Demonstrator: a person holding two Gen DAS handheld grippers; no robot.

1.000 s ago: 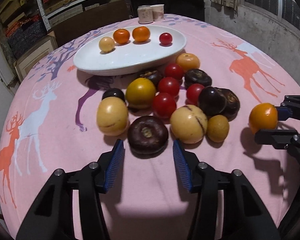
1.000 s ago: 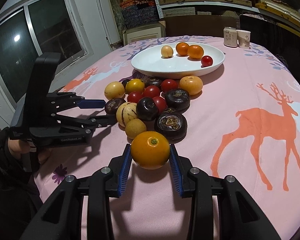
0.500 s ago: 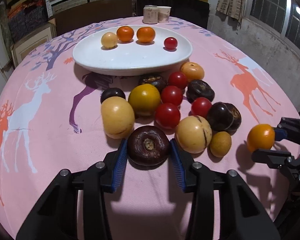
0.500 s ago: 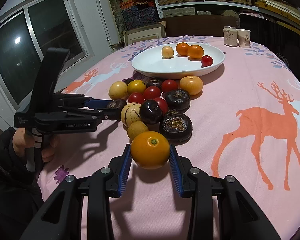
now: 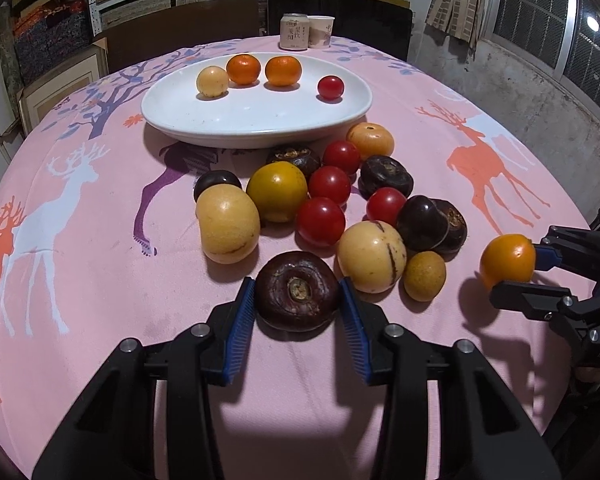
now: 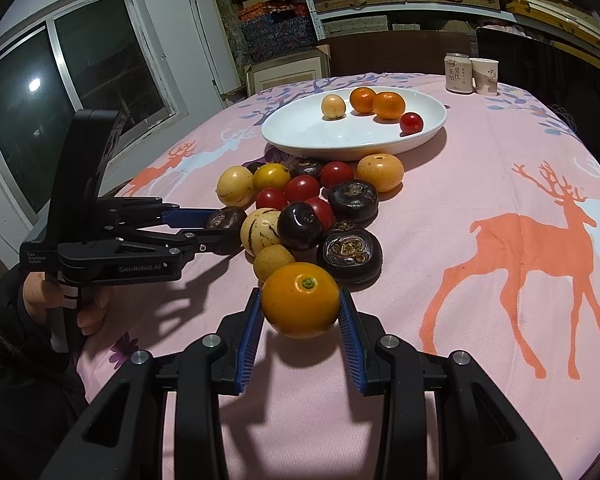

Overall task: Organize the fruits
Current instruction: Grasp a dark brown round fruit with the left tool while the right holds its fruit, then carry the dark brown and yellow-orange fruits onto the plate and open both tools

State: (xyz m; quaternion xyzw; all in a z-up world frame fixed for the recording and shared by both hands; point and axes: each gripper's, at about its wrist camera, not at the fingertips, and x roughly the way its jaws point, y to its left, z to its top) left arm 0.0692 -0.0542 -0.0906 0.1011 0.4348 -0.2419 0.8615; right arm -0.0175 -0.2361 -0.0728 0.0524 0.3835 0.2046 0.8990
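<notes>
Fruits (image 5: 320, 220) piled, white plate (image 5: 180, 120) holding four

Cup (image 5: 321, 31) lettering too small

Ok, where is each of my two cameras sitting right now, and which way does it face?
Left wrist: on the left gripper, looking down along its fingers across the pink tablecloth to the white plate; its pads clamp a dark brown fruit; the right gripper enters at the right edge.
Right wrist: on the right gripper, facing the same plate from the other side; its pads grip an orange; the left gripper and hand show left.
Both views share the fruit pile, plate, can and cup.
</notes>
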